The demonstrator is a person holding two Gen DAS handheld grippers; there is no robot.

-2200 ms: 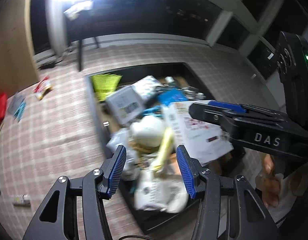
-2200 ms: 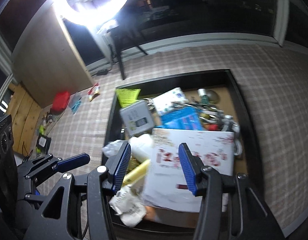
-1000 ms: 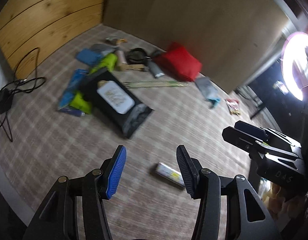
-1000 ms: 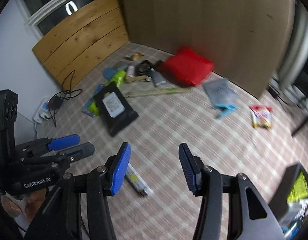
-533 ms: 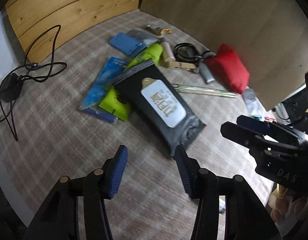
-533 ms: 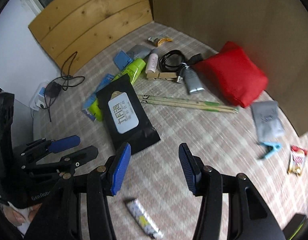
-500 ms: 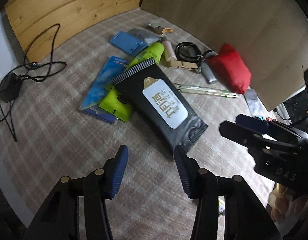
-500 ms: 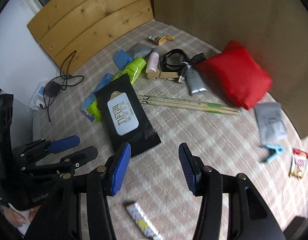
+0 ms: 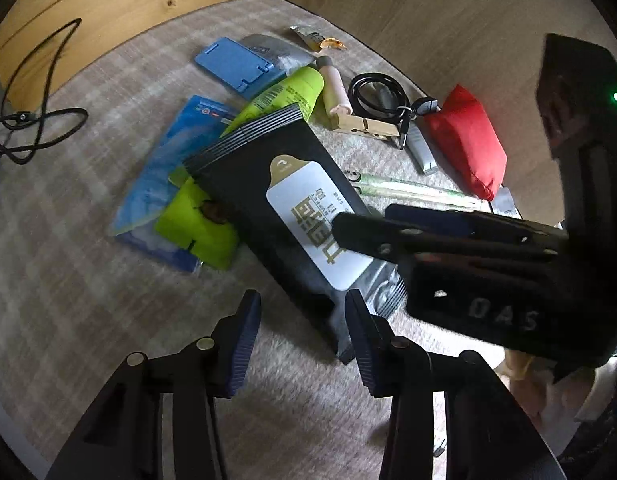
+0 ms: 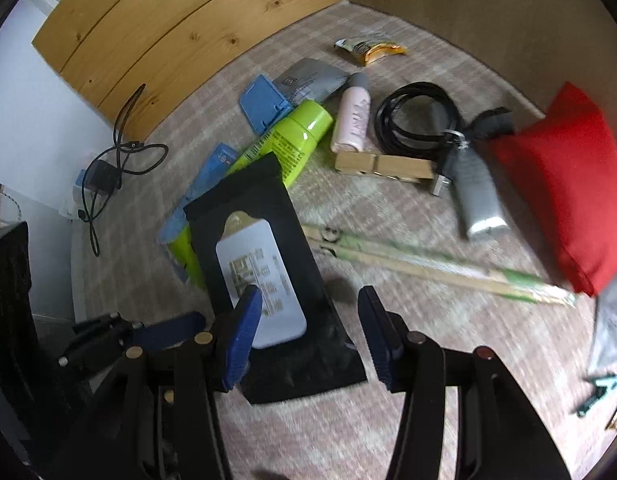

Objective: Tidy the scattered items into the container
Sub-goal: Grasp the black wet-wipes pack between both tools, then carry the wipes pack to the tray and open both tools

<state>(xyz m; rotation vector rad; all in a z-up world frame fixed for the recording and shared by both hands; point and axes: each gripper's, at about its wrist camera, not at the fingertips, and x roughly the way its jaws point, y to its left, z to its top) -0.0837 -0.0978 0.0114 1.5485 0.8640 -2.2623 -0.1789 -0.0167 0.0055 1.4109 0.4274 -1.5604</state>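
A black wet-wipes pack [image 9: 296,216] with a white label lies on the checked carpet, also in the right wrist view [image 10: 268,284]. My left gripper [image 9: 302,328] is open and empty just above the pack's near end. My right gripper [image 10: 310,328] is open and empty over the same end; in the left wrist view [image 9: 372,228] it reaches in from the right across the pack. Around the pack lie a green bottle [image 10: 292,136], a pink bottle [image 10: 354,118], a wooden clothespin [image 10: 382,166], a black cable coil [image 10: 416,120], a grey tube [image 10: 476,196], chopsticks [image 10: 428,264] and a red pouch [image 10: 564,188]. The container is out of view.
Blue packets [image 9: 168,172] and a blue case [image 9: 236,62] lie left of the pack. A wooden panel [image 10: 180,28] and a brown wall [image 10: 488,0] bound the far side. A charger and cord [image 10: 108,172] lie at the left. A teal clip [image 10: 600,396] lies at the right.
Both grippers swung away from the full black container to the scattered items, then moved closer and lower onto the black wipes pack. Both stayed open.
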